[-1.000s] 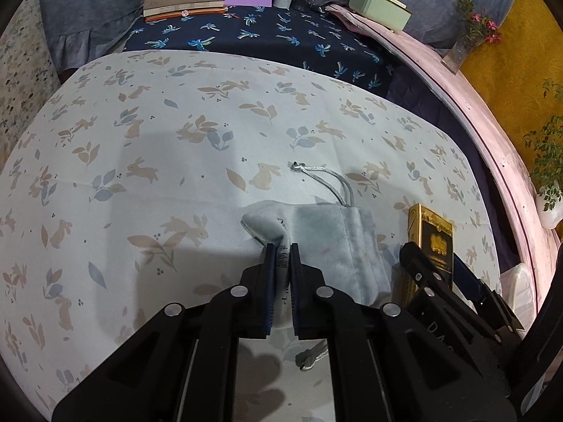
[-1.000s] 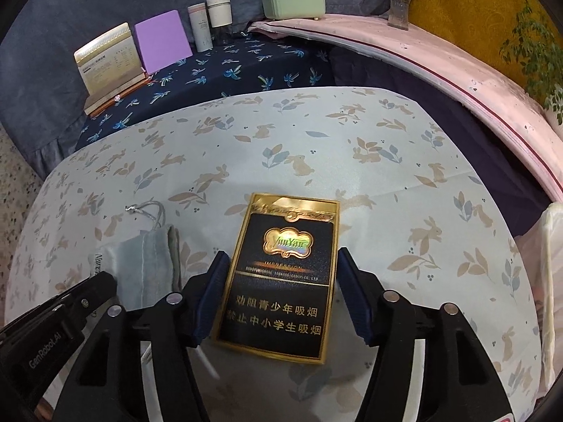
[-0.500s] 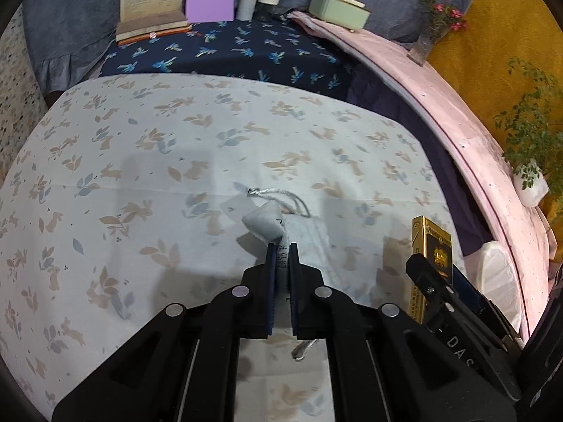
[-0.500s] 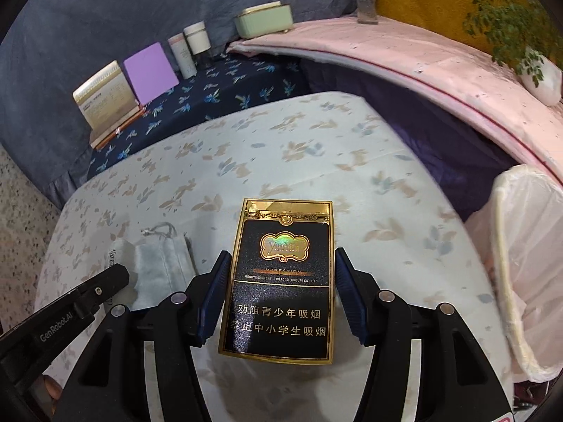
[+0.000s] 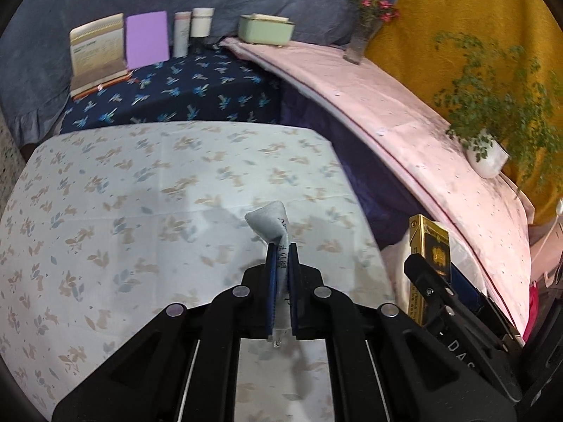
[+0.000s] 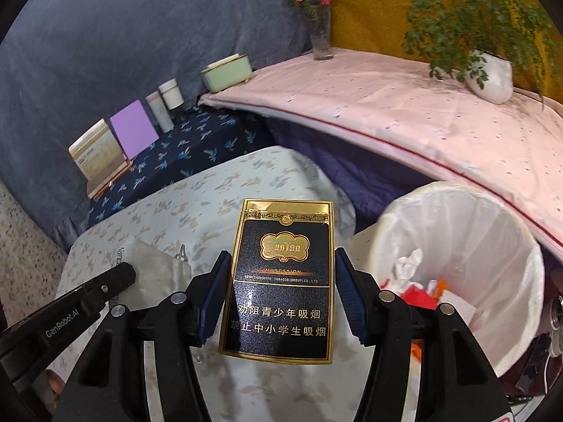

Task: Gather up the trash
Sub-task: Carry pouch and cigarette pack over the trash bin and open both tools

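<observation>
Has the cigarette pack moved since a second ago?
Yes. The cigarette pack, shut in the right gripper, has swung right, toward the white-lined trash bin now beside it.

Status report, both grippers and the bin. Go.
Left gripper shut on grey pouch. Right gripper clamped on black-and-gold cigarette pack. Lined trash bin open at right, trash inside, path clear.

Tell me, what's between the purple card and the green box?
Two white tubes stand between the purple card and the green box, seen in both wrist views.
</observation>
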